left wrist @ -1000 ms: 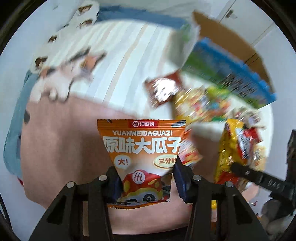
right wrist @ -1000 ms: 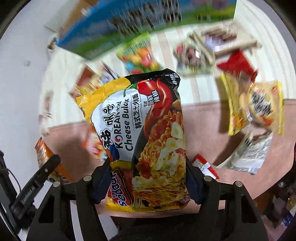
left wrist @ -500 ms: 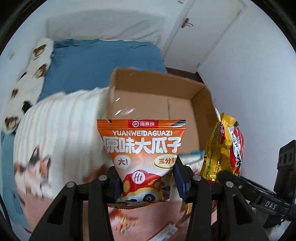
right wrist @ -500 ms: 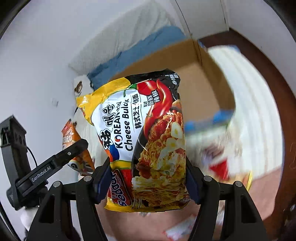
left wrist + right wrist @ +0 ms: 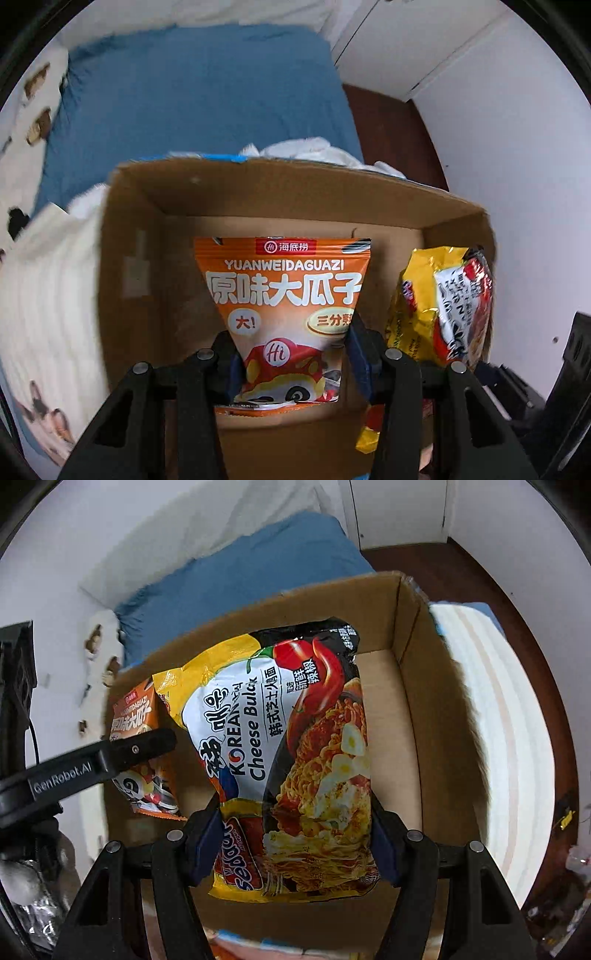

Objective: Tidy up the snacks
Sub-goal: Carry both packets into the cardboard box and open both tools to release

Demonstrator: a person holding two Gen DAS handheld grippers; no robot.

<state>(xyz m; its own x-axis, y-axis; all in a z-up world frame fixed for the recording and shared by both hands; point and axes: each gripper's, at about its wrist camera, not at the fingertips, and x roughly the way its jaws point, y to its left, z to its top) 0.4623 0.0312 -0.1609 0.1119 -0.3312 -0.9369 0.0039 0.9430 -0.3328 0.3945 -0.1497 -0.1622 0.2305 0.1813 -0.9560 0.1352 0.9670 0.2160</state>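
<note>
Orange sunflower-seed packet point(image 5: 284, 306) clamped in left gripper point(image 5: 291, 354), hanging over open cardboard box point(image 5: 454, 218). Beside it, cheese ramen pack point(image 5: 291, 760) pinched by right gripper point(image 5: 295, 849) — also above box, on blue bedsheet point(image 5: 192, 96), striped blanket point(image 5: 513, 738) alongside.

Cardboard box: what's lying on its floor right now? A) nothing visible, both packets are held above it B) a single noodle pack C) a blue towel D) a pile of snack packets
A: the cardboard box shows only bare floor, while the orange sunflower seed packet is clamped in the left gripper and the cheese noodle pack in the right gripper, both over the opening.
</note>
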